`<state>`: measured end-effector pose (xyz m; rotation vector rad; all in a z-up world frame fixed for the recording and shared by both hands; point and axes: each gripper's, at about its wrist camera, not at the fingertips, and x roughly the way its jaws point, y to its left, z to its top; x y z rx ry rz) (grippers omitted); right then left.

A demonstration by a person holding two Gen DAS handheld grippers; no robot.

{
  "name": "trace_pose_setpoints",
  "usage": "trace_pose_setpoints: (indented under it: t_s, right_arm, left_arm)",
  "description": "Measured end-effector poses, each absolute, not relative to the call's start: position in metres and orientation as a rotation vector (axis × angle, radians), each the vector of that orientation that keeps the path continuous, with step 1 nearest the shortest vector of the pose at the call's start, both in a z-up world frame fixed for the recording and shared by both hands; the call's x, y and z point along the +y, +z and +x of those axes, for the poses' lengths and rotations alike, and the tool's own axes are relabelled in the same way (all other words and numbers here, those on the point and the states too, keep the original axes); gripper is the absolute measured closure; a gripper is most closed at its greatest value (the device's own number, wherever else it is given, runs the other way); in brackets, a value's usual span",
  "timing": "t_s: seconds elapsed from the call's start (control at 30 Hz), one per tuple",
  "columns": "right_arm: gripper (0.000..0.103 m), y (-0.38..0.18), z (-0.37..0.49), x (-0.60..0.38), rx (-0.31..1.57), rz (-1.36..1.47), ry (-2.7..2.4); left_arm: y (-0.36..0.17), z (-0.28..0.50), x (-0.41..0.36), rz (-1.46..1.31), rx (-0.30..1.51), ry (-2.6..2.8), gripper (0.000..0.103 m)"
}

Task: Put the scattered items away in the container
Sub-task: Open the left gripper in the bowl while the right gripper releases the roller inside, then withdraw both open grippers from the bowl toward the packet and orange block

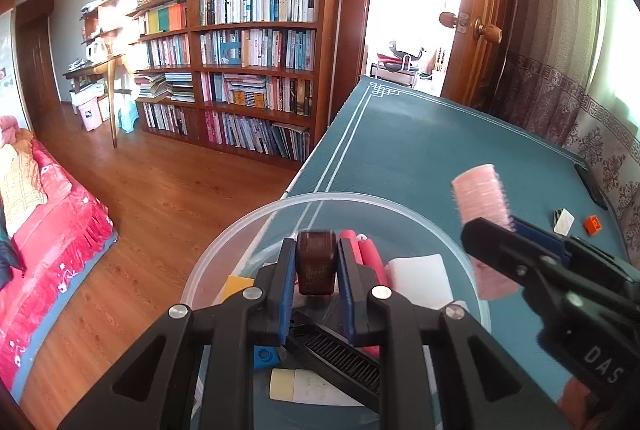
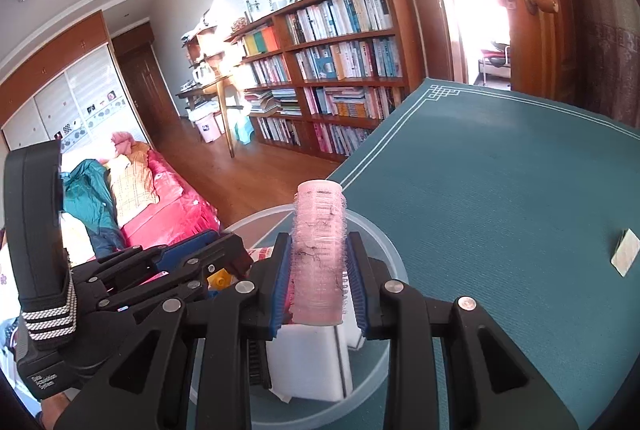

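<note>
Left gripper [image 1: 316, 270]: jaws clenched on a brown block [image 1: 316, 262], held over the clear plastic bowl [image 1: 224, 254]. Bowl sits on the teal table [image 1: 420, 150], holding red rods [image 1: 370, 250], a white pad [image 1: 420, 278], a black comb [image 1: 340, 362]. Right gripper [image 2: 318, 270]: jaws grasping a pink hair roller [image 2: 318, 250] above the bowl's right rim.

I see a table [image 1: 420, 150] under a teal mat with white border lines. On it sit a clear plastic container [image 1: 224, 254], a small white card [image 1: 564, 222] and an orange block [image 1: 592, 224].
</note>
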<state>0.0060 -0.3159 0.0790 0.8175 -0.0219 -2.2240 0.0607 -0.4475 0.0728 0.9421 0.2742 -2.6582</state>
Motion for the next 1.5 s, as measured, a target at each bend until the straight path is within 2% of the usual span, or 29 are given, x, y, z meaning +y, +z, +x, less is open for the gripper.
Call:
trace_pose_setpoints:
  t_s: [0.17,0.2,0.27,0.37,0.5,0.63,0.67,0.8,0.93,1.37,1.5]
  right_arm:
    - [0.072,0.075,-0.001,-0.319,-0.024,0.837,-2.209]
    - [0.072,0.075,-0.002,-0.320,-0.023,0.838,-2.209]
    - [0.072,0.074,-0.003,-0.321,-0.018,0.838,-2.207]
    - [0.072,0.072,-0.005,-0.323,-0.023,0.855,-2.190]
    - [0.071,0.068,-0.009,-0.324,-0.035,0.892,-2.168]
    - [0.071,0.064,-0.008,-0.320,-0.046,0.911,-2.154]
    - [0.069,0.063,-0.008,-0.319,-0.049,0.912,-2.155]
    - [0.061,0.064,-0.009,-0.316,-0.065,0.911,-2.155]
    - [0.061,0.065,-0.009,-0.310,-0.082,0.915,-2.162]
    - [0.061,0.065,-0.006,-0.280,-0.125,0.922,-2.226]
    - [0.055,0.062,-0.007,-0.266,-0.142,0.935,-2.259]
  left_arm:
    - [0.077,0.065,-0.455,0.902,0.296,-2.636,0.051]
    - [0.078,0.066,-0.457,0.896,0.302,-2.636,0.048]
    - [0.080,0.068,-0.459,0.880,0.316,-2.636,0.034]
    - [0.082,0.069,-0.463,0.860,0.319,-2.616,0.025]
    - [0.083,0.071,-0.471,0.852,0.370,-2.611,0.021]
    - [0.084,0.071,-0.472,0.842,0.367,-2.595,0.013]
    - [0.084,0.071,-0.472,0.839,0.368,-2.589,0.010]
    - [0.084,0.072,-0.473,0.837,0.377,-2.583,0.008]
    - [0.083,0.073,-0.473,0.833,0.375,-2.564,0.001]
    - [0.079,0.065,-0.449,0.878,0.273,-2.595,0.001]
    - [0.079,0.065,-0.439,0.879,0.232,-2.600,0.001]
